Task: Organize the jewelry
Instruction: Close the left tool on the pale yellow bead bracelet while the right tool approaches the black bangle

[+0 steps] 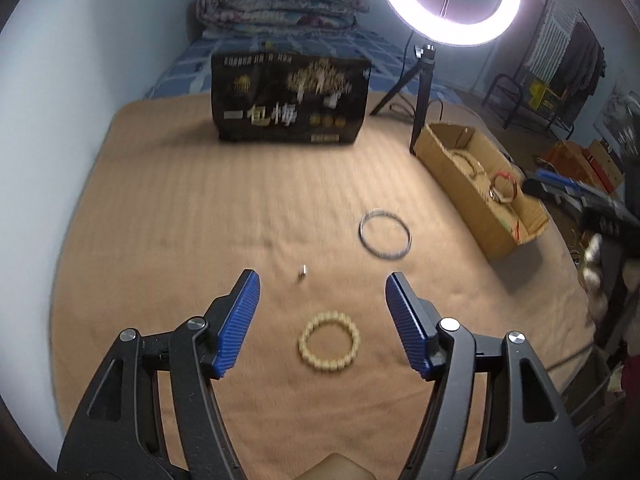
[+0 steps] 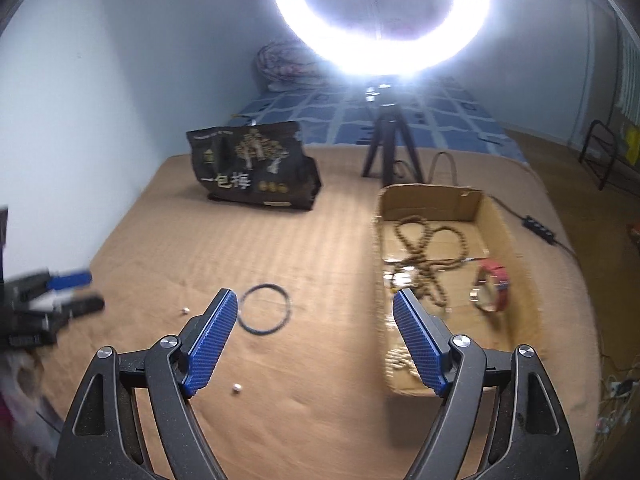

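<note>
A cream bead bracelet [image 1: 329,339] lies on the tan blanket between the fingers of my open, empty left gripper [image 1: 322,280]. A small silver ring [image 1: 302,272] lies just beyond it and a thin metal bangle [image 1: 385,239] farther right. The cardboard box [image 1: 476,184] at the right holds bracelets. In the right wrist view my right gripper [image 2: 316,300] is open and empty above the blanket, left of the box [image 2: 496,216], which holds a bead necklace [image 2: 420,248] and a red watch [image 2: 494,284]. The bangle [image 2: 264,309] and two small rings [image 2: 237,388] [image 2: 185,311] lie near it. The left gripper [image 2: 60,292] shows blurred at the left.
A black snack bag [image 1: 290,98] stands at the back of the blanket. A ring light on a tripod [image 1: 424,80] stands behind the box, with a cable [image 2: 540,232] running right. Folded quilts [image 1: 280,2] lie on the blue sheet beyond. The blanket's edge drops off at the right.
</note>
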Available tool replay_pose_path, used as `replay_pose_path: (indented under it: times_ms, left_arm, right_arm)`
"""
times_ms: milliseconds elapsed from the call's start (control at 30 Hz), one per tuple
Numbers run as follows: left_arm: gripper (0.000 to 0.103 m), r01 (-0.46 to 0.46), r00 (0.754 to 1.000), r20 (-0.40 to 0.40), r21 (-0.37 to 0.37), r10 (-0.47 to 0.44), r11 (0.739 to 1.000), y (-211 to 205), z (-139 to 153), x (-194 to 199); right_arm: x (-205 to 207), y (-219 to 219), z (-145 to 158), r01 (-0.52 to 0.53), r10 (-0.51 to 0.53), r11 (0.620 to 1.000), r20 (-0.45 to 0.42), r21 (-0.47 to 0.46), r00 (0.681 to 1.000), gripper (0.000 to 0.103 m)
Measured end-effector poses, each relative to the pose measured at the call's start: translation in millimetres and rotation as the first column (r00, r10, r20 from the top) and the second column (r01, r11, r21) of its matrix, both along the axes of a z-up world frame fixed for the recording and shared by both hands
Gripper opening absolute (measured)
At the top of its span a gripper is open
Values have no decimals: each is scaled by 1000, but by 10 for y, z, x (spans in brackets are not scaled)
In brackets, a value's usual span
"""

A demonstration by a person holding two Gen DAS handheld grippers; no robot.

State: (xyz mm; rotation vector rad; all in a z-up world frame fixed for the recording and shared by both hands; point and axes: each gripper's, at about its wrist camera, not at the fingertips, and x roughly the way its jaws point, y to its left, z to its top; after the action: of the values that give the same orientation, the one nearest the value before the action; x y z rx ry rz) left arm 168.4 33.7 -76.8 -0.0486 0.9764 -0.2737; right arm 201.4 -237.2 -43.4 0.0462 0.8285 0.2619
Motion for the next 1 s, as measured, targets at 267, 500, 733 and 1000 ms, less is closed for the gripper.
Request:
replay_pose_path:
  times_ms: [267,500,733,1000]
  left_arm:
    - [68,27,999,-29,-16,-27,1000,-9,-439,-311]
    - [69,35,999,-38,0,-35,999,-97,-764,-367]
    - [68,-28,999,-42,-20,27,999,-16,-960,-222]
    - [50,-40,997,-68,26,42,999,-43,-1170,-61]
  right_arm:
    - [167,323,-237,-68,69,997,-21,21,997,80]
    - [349,563,-554,-98,97,995,-94,-2,991,80]
    - [485,702,-729,-136,128,989,-131,-59,983,80]
    - [696,762,-1001,-132,112,987,-203,-90,973,80]
